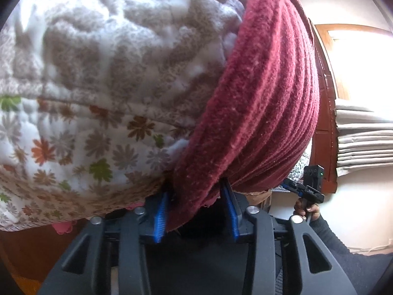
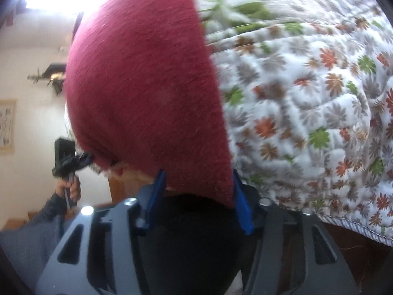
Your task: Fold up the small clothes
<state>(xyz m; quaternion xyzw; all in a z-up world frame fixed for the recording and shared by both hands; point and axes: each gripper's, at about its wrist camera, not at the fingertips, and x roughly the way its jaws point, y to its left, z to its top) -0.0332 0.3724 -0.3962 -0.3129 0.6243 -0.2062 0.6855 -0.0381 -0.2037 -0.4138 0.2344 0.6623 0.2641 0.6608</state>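
You worked in a home bedroom: floral quilt [image 2: 307,103] on the bed, framed picture [image 2: 7,125] on the wall.

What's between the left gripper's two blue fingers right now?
The maroon cloth: its lower edge hangs between the left gripper fingers, seen in the left wrist view.

I note a floral quilted bedspread [image 1: 86,78] filling most of both views. Behind it I see pale walls [image 2: 32,56], a bright, overexposed window [image 1: 361,66] in a wooden frame [image 1: 324,78], stacked folded linens [image 1: 363,145], and a framed picture [image 2: 7,125].
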